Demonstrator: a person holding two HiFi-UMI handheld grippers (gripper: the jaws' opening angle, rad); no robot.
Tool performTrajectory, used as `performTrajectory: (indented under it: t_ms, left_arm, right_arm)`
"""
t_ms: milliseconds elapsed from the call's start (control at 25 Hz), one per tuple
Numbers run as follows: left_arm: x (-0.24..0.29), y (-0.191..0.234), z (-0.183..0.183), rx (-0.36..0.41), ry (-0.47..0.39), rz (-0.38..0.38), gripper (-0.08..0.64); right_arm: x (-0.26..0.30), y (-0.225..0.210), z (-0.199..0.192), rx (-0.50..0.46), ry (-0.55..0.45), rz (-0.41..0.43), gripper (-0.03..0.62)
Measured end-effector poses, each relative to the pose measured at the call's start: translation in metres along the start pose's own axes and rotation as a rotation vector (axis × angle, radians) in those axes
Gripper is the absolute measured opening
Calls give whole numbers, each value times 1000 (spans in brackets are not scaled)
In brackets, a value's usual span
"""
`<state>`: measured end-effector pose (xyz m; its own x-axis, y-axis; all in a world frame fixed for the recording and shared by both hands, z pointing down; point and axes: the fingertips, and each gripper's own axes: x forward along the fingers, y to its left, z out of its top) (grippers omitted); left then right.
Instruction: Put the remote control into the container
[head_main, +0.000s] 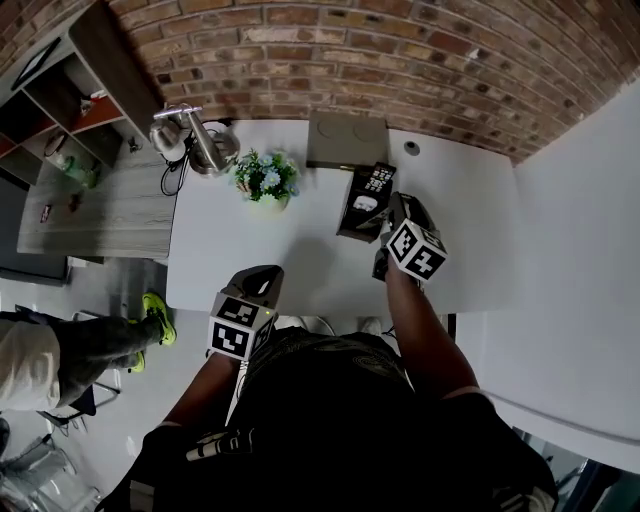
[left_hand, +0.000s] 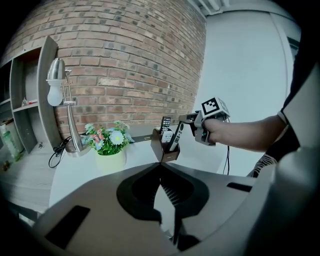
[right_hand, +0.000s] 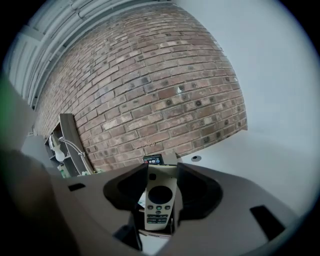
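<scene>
A dark brown container (head_main: 352, 212) stands on the white table (head_main: 300, 250), right of the middle. A black remote (head_main: 378, 180) stands upright in it. My right gripper (head_main: 386, 216) is shut on a light grey remote control (right_hand: 159, 197). In the left gripper view this remote control (left_hand: 175, 136) slants down, with its lower end inside the container (left_hand: 166, 150) beside the black remote (left_hand: 165, 124). My left gripper (head_main: 262, 278) hovers over the table's front edge, well apart from the container. Its fingertips meet, with nothing between them.
A pot of flowers (head_main: 266, 182) stands left of the container, and a desk lamp (head_main: 195, 140) sits at the back left corner. A grey box (head_main: 346, 140) lies at the back by the brick wall. A person's legs in green shoes (head_main: 150, 320) are left of the table.
</scene>
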<state>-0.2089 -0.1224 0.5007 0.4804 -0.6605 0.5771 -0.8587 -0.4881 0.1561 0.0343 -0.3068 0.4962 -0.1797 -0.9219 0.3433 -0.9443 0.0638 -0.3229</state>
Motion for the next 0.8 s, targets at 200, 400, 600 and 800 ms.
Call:
performTrajectory:
  t_ms: [200, 400, 600, 800]
  left_arm:
    - [-5, 4, -6, 5, 5, 1, 5]
    - [-6, 5, -8, 9, 5, -9, 5]
    - [-4, 1, -7, 18, 2, -28, 5]
    - [-2, -4, -9, 28, 7, -52, 5]
  right_arm:
    - [-3, -4, -25, 2, 48, -23, 189]
    - [-11, -7, -41, 16, 107, -39, 189]
    - [-17, -5, -58, 17, 177, -21, 189]
    - [-17, -9, -72, 9, 259, -7, 190]
